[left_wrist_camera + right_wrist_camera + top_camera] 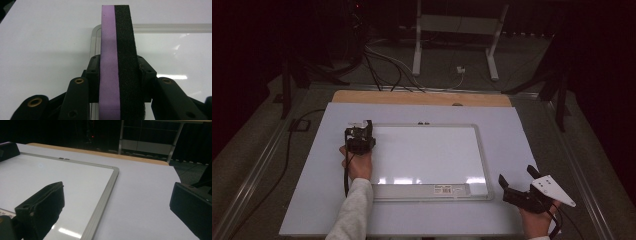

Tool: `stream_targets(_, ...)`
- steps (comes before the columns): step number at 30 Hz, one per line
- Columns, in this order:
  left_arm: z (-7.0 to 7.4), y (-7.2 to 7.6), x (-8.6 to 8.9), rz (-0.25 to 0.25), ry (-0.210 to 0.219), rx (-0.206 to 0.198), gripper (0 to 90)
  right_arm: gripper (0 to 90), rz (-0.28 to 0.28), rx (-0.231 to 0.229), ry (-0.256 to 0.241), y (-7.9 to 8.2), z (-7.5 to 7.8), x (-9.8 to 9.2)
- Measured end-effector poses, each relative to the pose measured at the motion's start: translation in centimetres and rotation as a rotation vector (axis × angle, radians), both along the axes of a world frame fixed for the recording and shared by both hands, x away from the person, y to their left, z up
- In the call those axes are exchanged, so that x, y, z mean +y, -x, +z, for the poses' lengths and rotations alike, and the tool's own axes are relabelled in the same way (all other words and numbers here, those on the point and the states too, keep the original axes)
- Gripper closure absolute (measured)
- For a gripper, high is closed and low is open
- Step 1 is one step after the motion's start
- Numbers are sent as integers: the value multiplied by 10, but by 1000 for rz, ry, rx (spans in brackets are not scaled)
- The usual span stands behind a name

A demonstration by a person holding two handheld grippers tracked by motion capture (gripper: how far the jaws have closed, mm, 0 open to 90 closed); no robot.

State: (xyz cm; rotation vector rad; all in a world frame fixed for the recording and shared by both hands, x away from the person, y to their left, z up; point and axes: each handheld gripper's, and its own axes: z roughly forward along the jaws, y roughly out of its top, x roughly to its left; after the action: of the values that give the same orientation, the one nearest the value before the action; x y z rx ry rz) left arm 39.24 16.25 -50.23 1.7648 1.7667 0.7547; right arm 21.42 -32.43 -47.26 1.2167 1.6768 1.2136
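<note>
A whiteboard [427, 155] with a silver frame lies flat in the middle of the table. My left gripper [360, 131] sits at the board's far left corner, shut on an eraser [117, 30] made of a purple foam layer and a black felt layer. In the left gripper view the jaws of that gripper [118, 60] clamp the eraser's two sides, and the eraser stands on edge over the whiteboard [175, 55] corner. My right gripper [515, 173] is near the table's front right, off the board, open and holding nothing. Between the spread jaws of that gripper [117, 187] I see the whiteboard's [62, 177] right frame.
The white tabletop [512, 125] has bare margins around the board. A wooden strip [422, 98] runs along its far edge. Beyond it, on the dark floor, are a metal stand [457, 30] and cables [382, 65]. A cable [346, 175] trails from the left gripper.
</note>
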Motion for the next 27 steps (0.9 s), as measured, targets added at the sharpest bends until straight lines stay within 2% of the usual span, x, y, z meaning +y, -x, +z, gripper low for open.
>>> stream_targets(12,-2,-7,-1,9,4,10,632,2,2,-1,3,-1,0,0)
stream_targets(14,-5,-8,2,12,31,28,614,2,0,1,1,0,0,0)
stream_targets(16,-7,-8,5,6,63,37,549,2,-1,-1,-1,0,0,0)
stream_targets(20,-2,-1,8,-19,89,-7,434,2,-3,0,-2,0,0,-1)
stream_targets(22,4,4,11,-32,112,-45,383,1,-2,0,-1,0,0,-1)
stream_targets(27,25,19,14,-105,137,-147,281,1,1,-1,-1,0,0,0)
